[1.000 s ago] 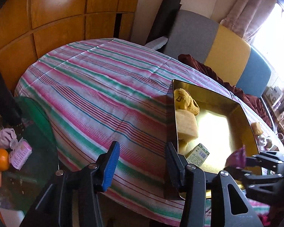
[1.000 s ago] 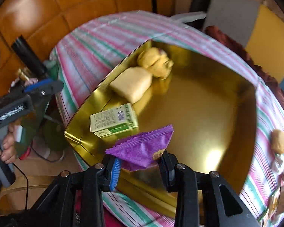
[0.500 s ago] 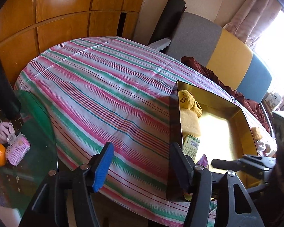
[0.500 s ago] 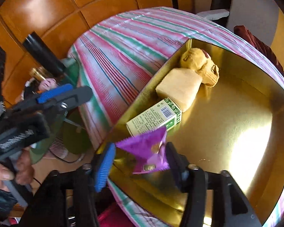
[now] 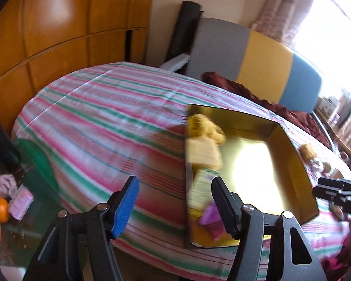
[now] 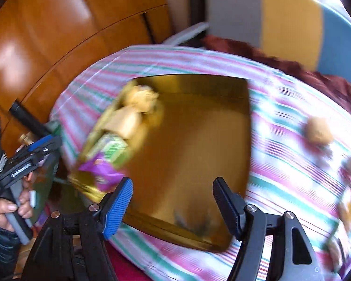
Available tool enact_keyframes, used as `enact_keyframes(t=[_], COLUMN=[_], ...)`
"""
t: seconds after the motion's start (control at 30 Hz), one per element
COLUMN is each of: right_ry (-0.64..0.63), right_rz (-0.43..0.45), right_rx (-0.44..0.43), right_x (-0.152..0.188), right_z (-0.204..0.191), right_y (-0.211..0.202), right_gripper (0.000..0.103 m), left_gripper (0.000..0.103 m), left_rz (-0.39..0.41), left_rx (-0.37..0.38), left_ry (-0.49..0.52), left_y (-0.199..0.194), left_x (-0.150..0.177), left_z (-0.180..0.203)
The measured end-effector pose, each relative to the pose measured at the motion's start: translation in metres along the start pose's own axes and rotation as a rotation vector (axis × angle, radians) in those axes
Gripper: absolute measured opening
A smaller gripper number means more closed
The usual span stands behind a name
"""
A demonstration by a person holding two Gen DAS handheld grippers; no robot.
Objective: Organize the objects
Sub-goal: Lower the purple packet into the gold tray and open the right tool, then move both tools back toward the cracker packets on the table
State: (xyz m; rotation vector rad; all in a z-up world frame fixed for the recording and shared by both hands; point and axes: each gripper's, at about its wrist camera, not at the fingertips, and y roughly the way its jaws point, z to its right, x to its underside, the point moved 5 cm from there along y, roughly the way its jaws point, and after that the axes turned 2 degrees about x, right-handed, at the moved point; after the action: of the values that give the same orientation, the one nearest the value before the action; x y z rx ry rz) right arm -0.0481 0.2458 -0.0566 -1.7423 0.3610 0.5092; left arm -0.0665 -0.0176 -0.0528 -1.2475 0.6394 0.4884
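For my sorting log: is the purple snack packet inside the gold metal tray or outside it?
Inside. The purple snack packet lies in the gold metal tray, near its corner.

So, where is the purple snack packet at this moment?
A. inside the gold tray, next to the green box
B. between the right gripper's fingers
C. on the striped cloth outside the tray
A: the purple packet lies in the gold tray beside the green box, clear of the open right gripper.

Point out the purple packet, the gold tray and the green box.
purple packet (image 6: pixel 100 172), right wrist view, middle of the wrapper.
gold tray (image 6: pixel 199 149), right wrist view, bare floor.
green box (image 6: pixel 112 151), right wrist view, top face, blurred.
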Motion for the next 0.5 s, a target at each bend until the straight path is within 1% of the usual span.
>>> enact_keyframes(t=[0.13, 0.27, 0.33, 0.43, 0.5], right_ry=[0.080, 0.199, 0.270, 0.393, 0.490], right_rz=[0.027, 0.027, 0.020, -0.017, -0.039], right_rx=[0.098, 0.201, 0.250, 0.348, 0.395], right_x=[0.015, 0.040, 0.054, 0.080, 0.096], right_z=[0.060, 0.128, 0.158, 0.212, 0.244], right_y=[-0.029, -0.055, -0.066, -0.087, -0.100], right_gripper=[0.077, 0.077, 0.077, 0.077, 0.077], left_gripper=[0.065, 0.065, 0.066, 0.066, 0.067], left_rz=[-0.023, -0.045, -0.055, -0.065, -0.071], left_rx=[0.071, 0.135, 0.165, 0.205, 0.229], left_ry=[0.063, 0.127, 0.159, 0.211, 0.243], left_y=[0.004, 0.008, 0.009, 0.010, 0.009], left_x=[0.003, 0.007, 0.009, 0.012, 0.014], left_z=[0.035, 0.072, 0.089, 0.115, 0.132])
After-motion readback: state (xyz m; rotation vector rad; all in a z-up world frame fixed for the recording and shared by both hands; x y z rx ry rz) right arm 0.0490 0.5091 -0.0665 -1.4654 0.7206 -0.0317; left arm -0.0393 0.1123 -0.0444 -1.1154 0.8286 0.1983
